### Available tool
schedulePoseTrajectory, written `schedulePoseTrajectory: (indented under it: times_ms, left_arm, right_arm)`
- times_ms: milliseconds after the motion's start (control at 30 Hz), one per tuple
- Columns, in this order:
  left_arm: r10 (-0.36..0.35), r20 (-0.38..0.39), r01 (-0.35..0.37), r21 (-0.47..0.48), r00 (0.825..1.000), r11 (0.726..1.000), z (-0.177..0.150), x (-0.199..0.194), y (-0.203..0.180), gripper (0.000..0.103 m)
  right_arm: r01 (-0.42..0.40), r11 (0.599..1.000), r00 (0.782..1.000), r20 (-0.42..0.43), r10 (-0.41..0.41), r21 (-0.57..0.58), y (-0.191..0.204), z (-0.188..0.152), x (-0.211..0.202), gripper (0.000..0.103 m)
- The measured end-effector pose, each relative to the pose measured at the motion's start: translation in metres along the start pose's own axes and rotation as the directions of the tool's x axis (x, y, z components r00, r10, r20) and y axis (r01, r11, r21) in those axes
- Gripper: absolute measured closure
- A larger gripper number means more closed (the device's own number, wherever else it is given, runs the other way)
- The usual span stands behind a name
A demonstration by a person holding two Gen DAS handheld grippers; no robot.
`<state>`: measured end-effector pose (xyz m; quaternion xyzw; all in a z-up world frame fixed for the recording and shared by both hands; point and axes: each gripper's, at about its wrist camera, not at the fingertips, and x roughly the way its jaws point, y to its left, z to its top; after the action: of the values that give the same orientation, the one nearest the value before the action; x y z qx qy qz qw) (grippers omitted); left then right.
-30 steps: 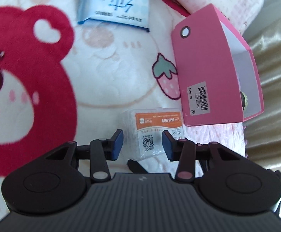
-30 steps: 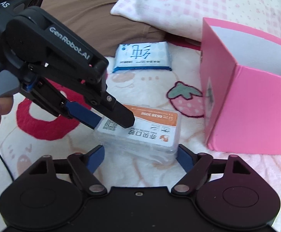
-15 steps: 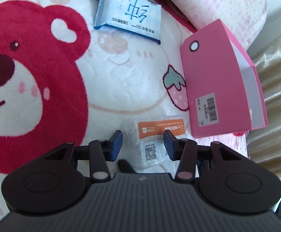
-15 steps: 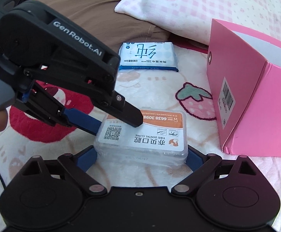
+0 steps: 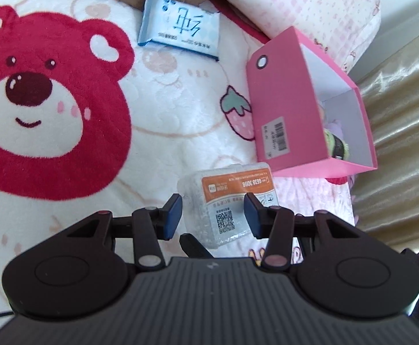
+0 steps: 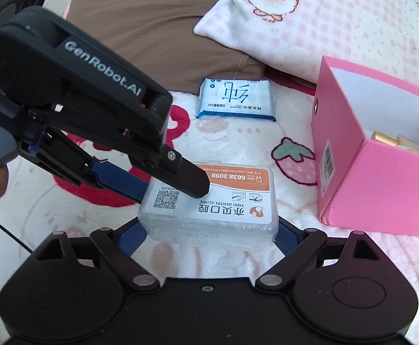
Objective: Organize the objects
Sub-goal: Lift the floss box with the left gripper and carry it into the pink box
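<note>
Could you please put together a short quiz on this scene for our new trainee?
1. Where does the blue wipes pack lie?
A. inside the pink box
B. on the blanket, apart from the other things
C. on top of the clear plastic box
2. True or false: the pink box is closed with a lid.
3. Fill in: a finger of the ___ gripper lies across the label of the clear plastic box.

Key:
1. B
2. False: its top is open and things show inside.
3. left; the left gripper has the box between its fingers.
</note>
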<state>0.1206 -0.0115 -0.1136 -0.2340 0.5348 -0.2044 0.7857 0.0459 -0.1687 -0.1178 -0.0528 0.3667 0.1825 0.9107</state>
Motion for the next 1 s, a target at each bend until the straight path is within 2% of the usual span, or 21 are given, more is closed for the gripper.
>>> schedulePoseTrajectory:
  times_ms: [133, 333, 500, 667, 800, 1000]
  left_arm:
    - [-0.022, 0.022, 0.021, 0.033, 1.000, 0.999, -0.003, -0.027, -0.022, 0.057]
    - [-0.045, 0.043, 0.041, 0.097, 0.998, 0.994, 0.004, -0.059, -0.066, 0.057]
    - [-0.062, 0.026, 0.057, 0.162, 0.998, 0.985, 0.018, -0.072, -0.109, 0.057]
    - [-0.090, 0.005, 0.087, 0.193, 0.996, 0.977, 0.041, -0.070, -0.150, 0.057]
    - [-0.132, 0.003, 0.128, 0.200, 0.991, 0.971, 0.053, -0.057, -0.177, 0.056]
    - [-0.136, -0.012, 0.135, 0.206, 0.991, 0.969, 0.065, -0.024, -0.212, 0.056]
  right_arm:
    - [-0.013, 1.000, 0.999, 0.041, 0.014, -0.019, -0.001, 0.009, -0.031, 0.009]
    - [0.034, 0.999, 0.994, 0.101, -0.031, -0.030, -0.005, 0.028, -0.075, 0.009]
    - [0.063, 0.998, 0.991, 0.120, -0.061, -0.007, -0.024, 0.048, -0.105, 0.009]
    - [0.087, 0.996, 0.988, 0.131, -0.085, -0.003, -0.053, 0.069, -0.124, 0.009]
    - [0.175, 0.983, 0.975, 0.145, -0.166, -0.049, -0.071, 0.084, -0.132, 0.009]
    - [0.191, 0.982, 0.975, 0.118, -0.188, -0.015, -0.117, 0.097, -0.130, 0.009]
